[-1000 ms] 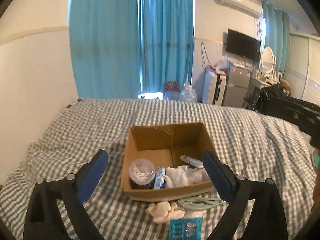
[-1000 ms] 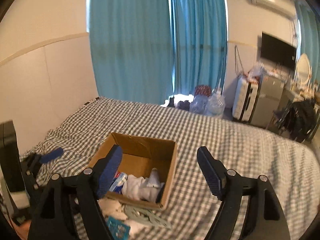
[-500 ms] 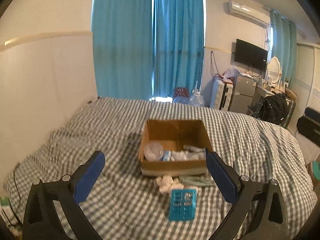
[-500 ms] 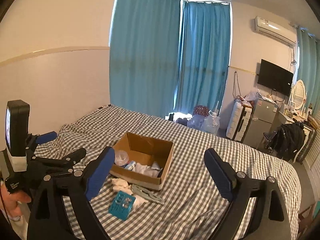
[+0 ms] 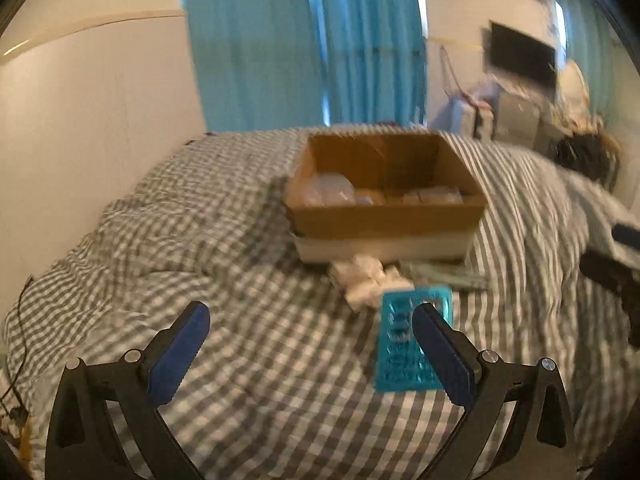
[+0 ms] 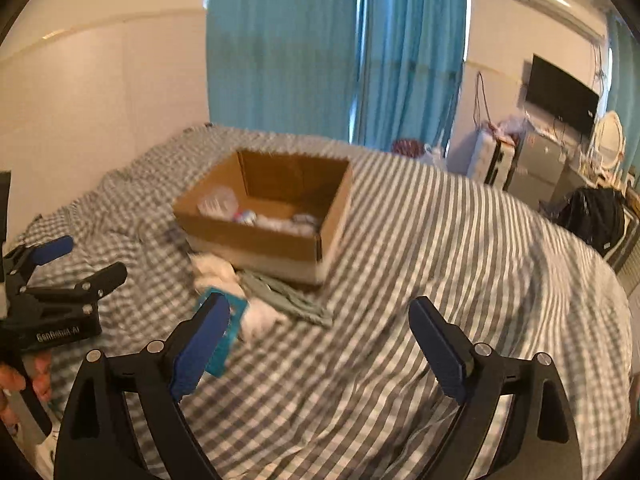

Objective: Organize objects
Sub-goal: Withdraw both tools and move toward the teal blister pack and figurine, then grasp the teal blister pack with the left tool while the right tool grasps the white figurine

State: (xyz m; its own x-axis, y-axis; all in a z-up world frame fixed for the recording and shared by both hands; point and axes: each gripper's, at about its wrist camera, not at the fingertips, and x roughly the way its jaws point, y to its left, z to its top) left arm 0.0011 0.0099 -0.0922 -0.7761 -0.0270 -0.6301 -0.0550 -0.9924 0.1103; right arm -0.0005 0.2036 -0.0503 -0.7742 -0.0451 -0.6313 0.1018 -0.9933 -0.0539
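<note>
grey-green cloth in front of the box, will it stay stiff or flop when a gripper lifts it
The grey-green cloth lies flat and creased against the cardboard box, so it probably droops when lifted. It looks thin, likely light. Pushed, it would likely bunch on the checked bedcover.

Both wrist views toward shared cardboard box.

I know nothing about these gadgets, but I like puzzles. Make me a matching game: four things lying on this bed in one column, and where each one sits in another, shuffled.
Things
1. brown cardboard box
2. teal plastic blister card
3. white crumpled cloth
4. grey-green folded fabric

Places
A. nearest the left gripper, partly behind its right finger
B. against the box's front, between box and card
C. farthest back on the grey checked bedspread
D. below the box's near corner, right of the cloth

Pairs: 1-C, 2-A, 3-B, 4-D
</note>
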